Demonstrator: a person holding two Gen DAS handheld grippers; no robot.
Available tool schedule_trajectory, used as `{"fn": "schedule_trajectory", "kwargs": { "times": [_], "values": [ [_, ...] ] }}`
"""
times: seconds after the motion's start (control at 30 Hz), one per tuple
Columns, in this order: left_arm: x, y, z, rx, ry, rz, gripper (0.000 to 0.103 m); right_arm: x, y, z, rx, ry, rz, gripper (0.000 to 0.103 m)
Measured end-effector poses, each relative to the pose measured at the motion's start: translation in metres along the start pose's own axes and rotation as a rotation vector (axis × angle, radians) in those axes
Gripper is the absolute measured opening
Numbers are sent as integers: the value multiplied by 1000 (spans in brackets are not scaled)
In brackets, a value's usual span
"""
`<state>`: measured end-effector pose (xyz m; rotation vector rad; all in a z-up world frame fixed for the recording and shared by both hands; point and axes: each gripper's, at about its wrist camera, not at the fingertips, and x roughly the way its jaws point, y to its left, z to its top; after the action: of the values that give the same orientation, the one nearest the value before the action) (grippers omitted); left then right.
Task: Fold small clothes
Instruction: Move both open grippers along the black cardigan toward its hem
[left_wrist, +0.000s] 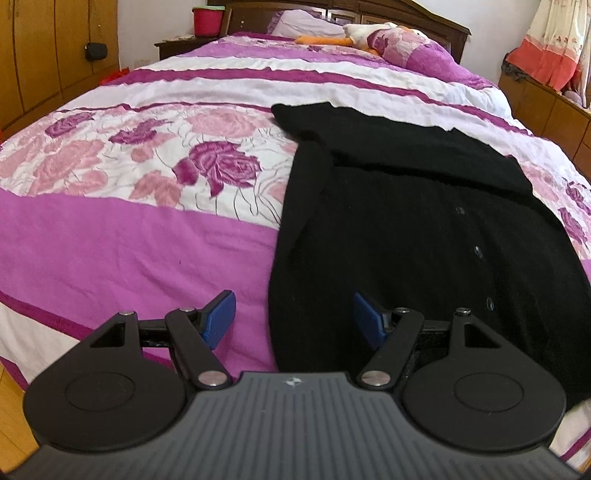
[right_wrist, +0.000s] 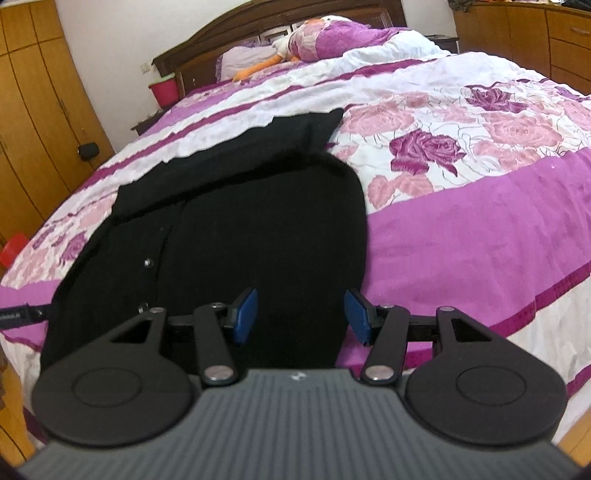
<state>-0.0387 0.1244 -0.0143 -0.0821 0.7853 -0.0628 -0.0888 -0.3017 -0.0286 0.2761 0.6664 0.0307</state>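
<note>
A black buttoned cardigan (left_wrist: 424, 229) lies flat on the bed, both sleeves folded in over its body, buttons running down the front. In the left wrist view my left gripper (left_wrist: 293, 319) hovers open over the cardigan's near left edge, one blue pad (left_wrist: 219, 319) above the purple cover, the other above the black knit. In the right wrist view the same cardigan (right_wrist: 240, 229) fills the centre. My right gripper (right_wrist: 301, 314) stands open above its near right edge, nothing pressed between the pads.
The bed cover (left_wrist: 129, 240) is purple and white with rose print. A stuffed duck (left_wrist: 354, 35) and a pillow lie by the dark headboard. Wooden wardrobes (right_wrist: 33, 110) stand to one side, wooden drawers (left_wrist: 546, 110) to the other. A red bucket (left_wrist: 207, 20) sits on a nightstand.
</note>
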Motion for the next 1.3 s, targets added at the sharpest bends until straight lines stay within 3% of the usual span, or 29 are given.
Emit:
{"fn": "schedule_trajectory", "kwargs": {
  "times": [0.33,0.63,0.9,1.0,1.3],
  "values": [
    [14,4,-20,13,65,-35,76,7,-4,-16,2,66,-30,54],
    [6,-3,-34,45,73,-150,77,8,-4,-30,-30,86,-26,55],
    [3,-13,-47,51,68,-199,76,-2,-15,-36,57,88,132,58],
    [4,-14,-47,24,79,-263,76,-2,-13,-38,76,98,211,58],
    [28,-26,-41,41,105,-279,76,13,-13,-41,97,87,251,58]
  ]
}}
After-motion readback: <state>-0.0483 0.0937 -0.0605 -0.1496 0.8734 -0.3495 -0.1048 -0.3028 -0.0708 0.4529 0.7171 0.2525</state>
